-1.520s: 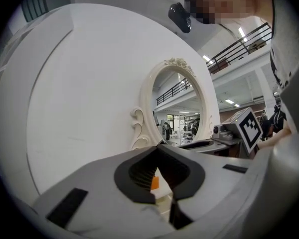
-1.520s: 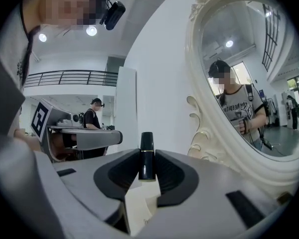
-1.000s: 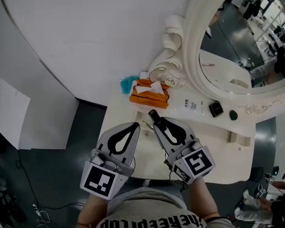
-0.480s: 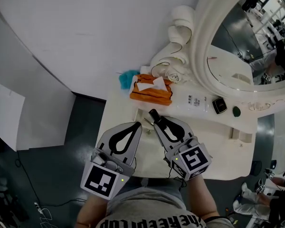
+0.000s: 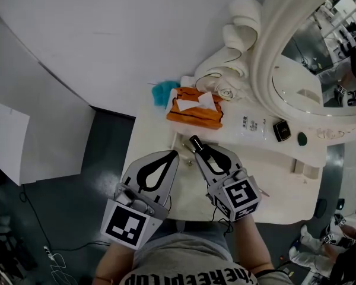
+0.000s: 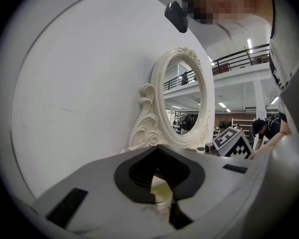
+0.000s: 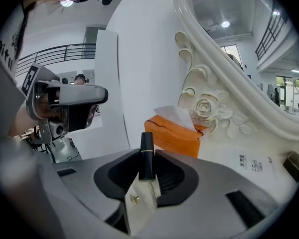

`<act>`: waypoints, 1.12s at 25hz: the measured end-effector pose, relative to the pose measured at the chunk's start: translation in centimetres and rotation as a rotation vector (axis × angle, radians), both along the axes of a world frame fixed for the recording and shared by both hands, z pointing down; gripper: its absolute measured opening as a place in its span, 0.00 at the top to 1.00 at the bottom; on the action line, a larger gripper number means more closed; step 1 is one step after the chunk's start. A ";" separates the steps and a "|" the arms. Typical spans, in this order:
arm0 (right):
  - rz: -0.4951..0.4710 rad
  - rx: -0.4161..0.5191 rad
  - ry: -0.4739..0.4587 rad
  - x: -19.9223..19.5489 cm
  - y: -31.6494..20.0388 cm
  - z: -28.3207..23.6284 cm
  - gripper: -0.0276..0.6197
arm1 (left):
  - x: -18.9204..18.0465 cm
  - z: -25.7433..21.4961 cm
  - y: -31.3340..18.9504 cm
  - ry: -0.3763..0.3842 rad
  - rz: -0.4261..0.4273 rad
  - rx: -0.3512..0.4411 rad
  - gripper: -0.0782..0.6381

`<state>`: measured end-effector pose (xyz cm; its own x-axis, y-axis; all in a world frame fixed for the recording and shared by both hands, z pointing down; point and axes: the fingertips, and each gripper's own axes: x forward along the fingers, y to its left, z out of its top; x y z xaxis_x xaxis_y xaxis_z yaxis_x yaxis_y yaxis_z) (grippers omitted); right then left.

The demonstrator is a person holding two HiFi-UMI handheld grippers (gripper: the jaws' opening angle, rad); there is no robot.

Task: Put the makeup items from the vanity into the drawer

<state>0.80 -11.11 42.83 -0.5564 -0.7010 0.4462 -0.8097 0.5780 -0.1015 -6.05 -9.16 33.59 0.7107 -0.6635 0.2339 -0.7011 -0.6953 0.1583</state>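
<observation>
My right gripper (image 5: 197, 145) (image 7: 147, 164) is shut on a black lipstick tube (image 5: 194, 141) (image 7: 147, 155), held upright between its pads over the left part of the cream vanity top (image 5: 273, 180). Under it lie a small gold piece (image 7: 134, 198) and a thin stick (image 7: 153, 193) on a cream surface. Just to its left hangs my left gripper (image 5: 173, 154) (image 6: 157, 148), its tips together with nothing between them. On the vanity near the mirror lie a white printed tube (image 5: 252, 125), a black compact (image 5: 281, 130) and a small dark green item (image 5: 302, 139).
An orange tissue box (image 5: 196, 110) (image 7: 175, 132) stands behind the grippers, with a blue fluffy thing (image 5: 162, 91) at its left. The ornate white oval mirror (image 5: 320, 70) (image 6: 184, 101) rises at the back right. A white wall curves behind, and dark floor lies to the left.
Both grippers keep the same pose and the lipstick stays in the right one. The head view has drifted, so the mirror and vanity sit a little further right.
</observation>
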 end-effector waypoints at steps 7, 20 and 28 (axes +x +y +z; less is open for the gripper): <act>-0.004 -0.042 0.036 0.1 0.1 2.0 0.77 | -0.3 0.7 -0.3 -0.001 -0.005 -0.016 0.87; -0.041 -0.094 0.142 0.0 0.3 4.5 0.77 | -0.7 1.3 -0.7 0.000 -0.015 -0.034 0.87; -0.046 -0.108 0.169 0.1 0.2 5.2 0.77 | -0.8 1.5 -0.7 -0.001 -0.020 -0.040 0.87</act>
